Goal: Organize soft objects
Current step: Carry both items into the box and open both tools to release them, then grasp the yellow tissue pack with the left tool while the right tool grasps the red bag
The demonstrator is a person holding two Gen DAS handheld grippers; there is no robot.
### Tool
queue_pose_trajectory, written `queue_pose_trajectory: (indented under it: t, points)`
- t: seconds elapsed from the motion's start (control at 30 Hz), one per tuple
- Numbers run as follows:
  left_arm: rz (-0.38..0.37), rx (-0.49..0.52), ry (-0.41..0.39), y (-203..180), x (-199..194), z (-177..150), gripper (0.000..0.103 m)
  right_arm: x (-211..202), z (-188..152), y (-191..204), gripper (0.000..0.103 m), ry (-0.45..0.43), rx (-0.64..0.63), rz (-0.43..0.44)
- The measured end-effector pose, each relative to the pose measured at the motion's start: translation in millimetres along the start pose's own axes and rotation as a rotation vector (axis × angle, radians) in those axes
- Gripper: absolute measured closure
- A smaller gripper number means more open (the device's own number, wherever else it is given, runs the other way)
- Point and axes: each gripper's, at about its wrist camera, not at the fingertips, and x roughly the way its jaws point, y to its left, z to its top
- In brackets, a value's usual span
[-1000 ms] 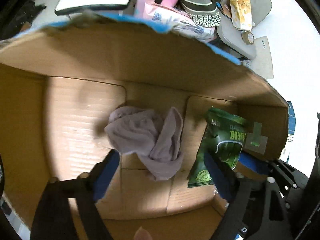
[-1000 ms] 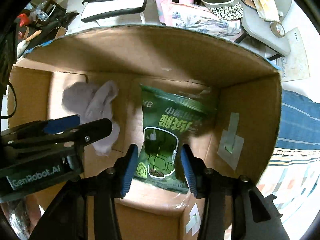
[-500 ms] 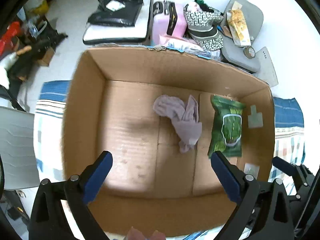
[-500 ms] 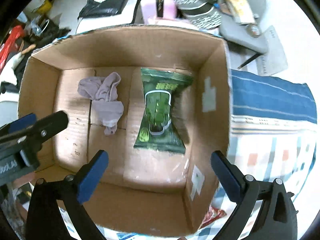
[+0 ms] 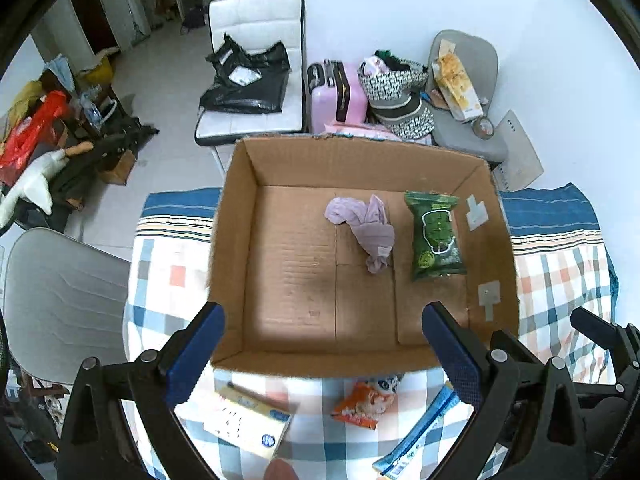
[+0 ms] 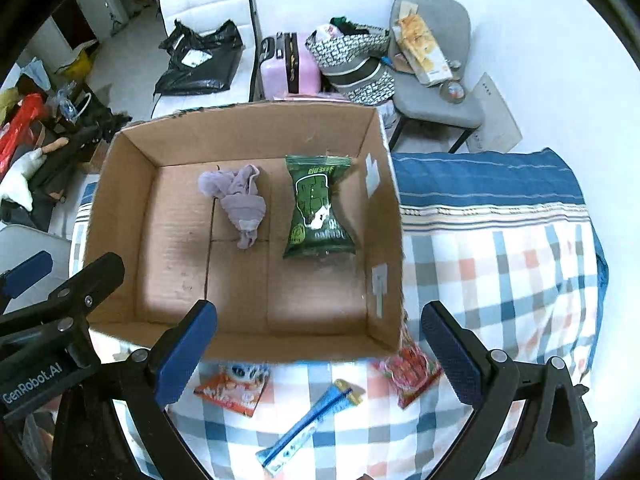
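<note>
both tongs (image 5: 322,344) (image 6: 318,340) have risen above the box (image 5: 496,216), gaping empty; only right view shows red packet (image 6: 412,372).

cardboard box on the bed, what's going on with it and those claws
A person holding a claw in each hand is sorting soft items into the cardboard box. A lilac cloth and a green snack bag already lie inside, side by side. The left claw and the right claw are open and empty above the box's near edge. Several packets lie on the checked cover outside.
</note>
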Motion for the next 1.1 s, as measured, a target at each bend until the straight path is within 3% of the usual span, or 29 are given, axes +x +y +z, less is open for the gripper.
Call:
queue_pose_trajectory:
  t: [0.27, 0.43, 0.67, 0.93, 1.07, 1.1]
  points:
    - [-0.010, -0.090, -0.045, 5.4, -52.8, -37.9, 0.002, -46.8, -36.4, -12.1, 0.000, -0.042, 0.020, 0.081]
    - [0.049, -0.131, -0.021, -6.4, -44.6, -68.1, 0.002, -43.8, -60.0, -48.7, 0.000, 0.009, 0.024, 0.110]
    - [0.057, -0.070, 0.159, -56.4, 32.3, -111.3, 0.002, 40.5, -80.8, -106.7, 0.000, 0.175, -0.067, 0.083]
    - [0.106, 0.043, 0.274, -103.5, 92.2, -145.7, 0.002, 136.0, -86.2, -113.5, 0.000, 0.278, -0.190, 0.061]
    - [0.113, -0.075, 0.308, -81.9, 99.5, -154.5, 0.002, 164.3, -85.0, -114.2, 0.008, 0.305, -0.201, 0.057]
    - [0.102, -0.117, 0.317, -74.6, 100.8, -156.6, 0.002, 171.0, -86.2, -116.1, 0.019, 0.322, -0.189, 0.057]
